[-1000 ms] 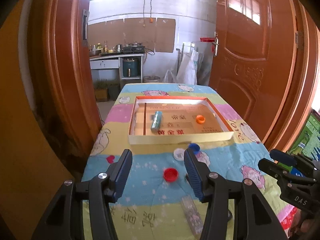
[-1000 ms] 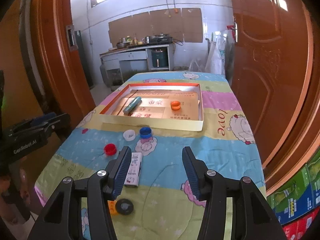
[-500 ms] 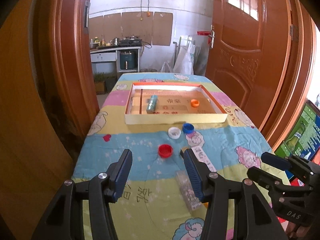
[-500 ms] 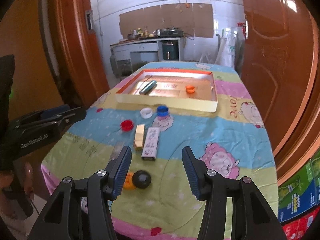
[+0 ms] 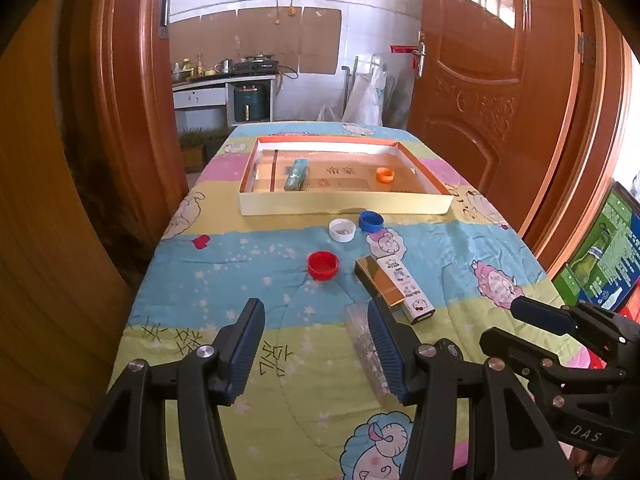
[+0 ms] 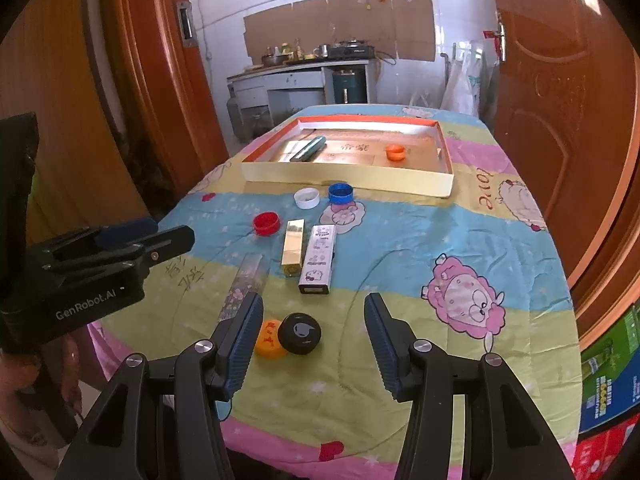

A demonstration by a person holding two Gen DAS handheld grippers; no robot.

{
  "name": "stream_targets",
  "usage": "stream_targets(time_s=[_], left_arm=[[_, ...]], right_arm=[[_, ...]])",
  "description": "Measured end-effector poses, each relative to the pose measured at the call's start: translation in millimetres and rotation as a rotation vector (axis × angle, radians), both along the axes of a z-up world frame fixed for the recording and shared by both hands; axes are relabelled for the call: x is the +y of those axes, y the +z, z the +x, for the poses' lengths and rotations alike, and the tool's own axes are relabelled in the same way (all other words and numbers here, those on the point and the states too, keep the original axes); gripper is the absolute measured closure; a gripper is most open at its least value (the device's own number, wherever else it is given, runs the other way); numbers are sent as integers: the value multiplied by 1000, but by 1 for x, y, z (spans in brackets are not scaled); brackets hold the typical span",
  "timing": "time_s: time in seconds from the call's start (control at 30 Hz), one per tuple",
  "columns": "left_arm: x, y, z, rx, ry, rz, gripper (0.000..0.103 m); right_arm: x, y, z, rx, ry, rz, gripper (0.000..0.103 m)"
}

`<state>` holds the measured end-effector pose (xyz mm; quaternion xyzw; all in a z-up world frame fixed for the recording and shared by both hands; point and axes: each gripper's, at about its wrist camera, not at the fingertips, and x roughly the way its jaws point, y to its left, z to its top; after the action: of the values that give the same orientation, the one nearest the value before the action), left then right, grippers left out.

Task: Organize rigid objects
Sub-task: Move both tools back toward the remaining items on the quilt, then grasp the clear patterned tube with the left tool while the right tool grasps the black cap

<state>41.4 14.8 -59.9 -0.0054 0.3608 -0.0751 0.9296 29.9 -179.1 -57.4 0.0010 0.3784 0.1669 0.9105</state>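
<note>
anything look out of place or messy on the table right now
Nothing is spilled or broken, but most items lie loose outside the shallow cardboard tray. Only a teal tube and an orange cap are in it. Red, white and blue caps, a gold box and a white cartoon-print box sit scattered on the cloth.

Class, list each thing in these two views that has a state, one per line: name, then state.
Left gripper: open, holding nothing.
Right gripper: open, holding nothing.
Box tray: lidless, holding a teal tube and an orange cap.
Red cap: hollow side up.
White cap: hollow side up.
Black cap: top up, overlapping the yellow cap.
Right-hand door: open.
</note>
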Motion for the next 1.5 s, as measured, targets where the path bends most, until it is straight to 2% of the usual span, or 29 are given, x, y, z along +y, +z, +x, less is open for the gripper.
stream_targets(time_s=[0.63, 1.13, 1.27, 1.4, 1.5], left_arm=[[-14, -31, 7, 73, -48, -3, 49], [-39, -49, 25, 154, -82, 41, 50], [-37, -54, 26, 182, -92, 23, 60], [-36, -54, 25, 180, -128, 9, 77], [-37, -53, 25, 177, -135, 33, 82]], right_arm=[[2, -39, 8, 59, 21, 41, 49], [3, -50, 12, 69, 32, 27, 49], [4, -50, 9, 62, 44, 17, 49], [6, -50, 8, 58, 53, 17, 48], [4, -51, 9, 60, 52, 27, 48]])
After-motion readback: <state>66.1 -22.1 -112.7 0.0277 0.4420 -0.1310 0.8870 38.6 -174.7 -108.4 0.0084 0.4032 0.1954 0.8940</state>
